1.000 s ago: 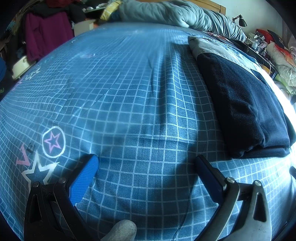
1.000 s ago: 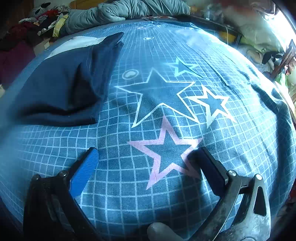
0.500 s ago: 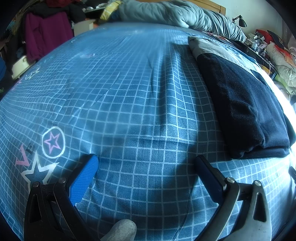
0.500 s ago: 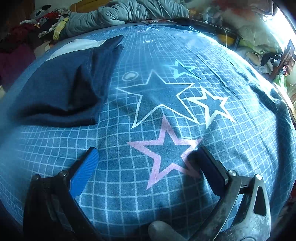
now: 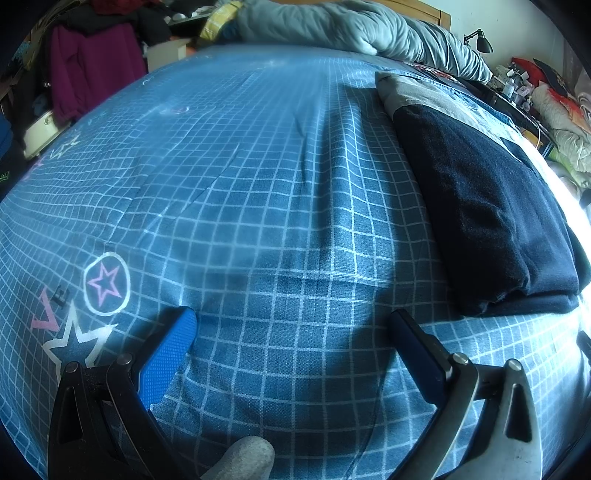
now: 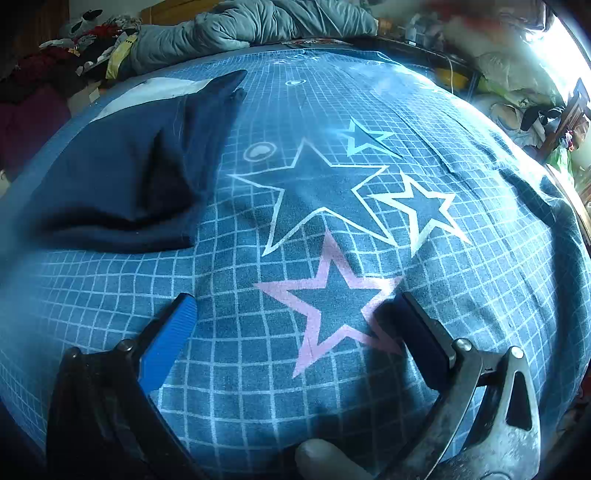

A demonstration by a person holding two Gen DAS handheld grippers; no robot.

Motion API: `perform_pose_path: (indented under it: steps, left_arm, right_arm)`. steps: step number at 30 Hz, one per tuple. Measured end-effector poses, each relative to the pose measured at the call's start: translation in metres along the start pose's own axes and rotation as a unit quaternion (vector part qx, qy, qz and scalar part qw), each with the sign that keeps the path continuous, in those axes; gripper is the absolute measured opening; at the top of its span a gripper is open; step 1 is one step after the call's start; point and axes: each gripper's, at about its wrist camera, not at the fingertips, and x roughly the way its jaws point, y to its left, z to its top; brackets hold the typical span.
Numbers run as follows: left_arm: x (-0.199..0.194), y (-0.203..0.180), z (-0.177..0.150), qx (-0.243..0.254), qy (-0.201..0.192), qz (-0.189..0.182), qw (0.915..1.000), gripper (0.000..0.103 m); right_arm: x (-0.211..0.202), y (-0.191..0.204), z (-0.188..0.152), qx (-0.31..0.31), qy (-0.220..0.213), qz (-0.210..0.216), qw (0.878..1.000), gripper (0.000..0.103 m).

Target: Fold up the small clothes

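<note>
Between the blue pads of the left gripper (image 5: 291, 325) lies only gridded bedsheet (image 5: 258, 192); its fingers stand wide apart, gripping nothing, low over the bed and pointing toward the headboard. A gloved fingertip (image 5: 245, 456) shows at the bottom edge between the gripper's arms. Just ahead and to the right of the right-hand finger rests the folded navy garment (image 5: 487, 210), a neat stack with its folded edge nearest the gripper, apart from the pads. A grey cloth (image 5: 417, 92) lies under its far end. Left of the gripper the sheet carries a circled star print (image 5: 106, 283). Beyond, a grey duvet (image 5: 354, 26) is bunched at the head of the bed, and a purple garment (image 5: 92, 70) hangs at the far left.

The right gripper (image 6: 295, 310) is likewise spread wide and empty, low over the sheet, straddling a pink star (image 6: 332, 299); its right-hand pad sits at the star's point. The navy garment shows here well ahead to the left (image 6: 122, 177), with nothing between it and the gripper. Clutter (image 6: 517, 77) lines the far right side.
</note>
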Motion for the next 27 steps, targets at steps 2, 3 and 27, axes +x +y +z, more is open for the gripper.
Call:
perform_pose_path:
  steps: [2,3,27]
  left_arm:
    - [0.0001,-0.0002,0.0,0.0,0.0,0.001,1.0,0.103]
    - [0.0,-0.0002,0.0,0.0,0.0,0.001,1.0,0.103]
    - [0.0025,0.0018,0.005,0.0,0.008,-0.002,1.0,0.103]
  right_arm:
    - [-0.0002,0.0,-0.0002,0.0,0.0,0.0,1.0,0.103]
    - [-0.0001,0.0001,-0.0004,0.0,0.0,0.0,1.0,0.103]
    - [0.0009,-0.0006,0.0005,0.001,0.003,0.0,1.0,0.103]
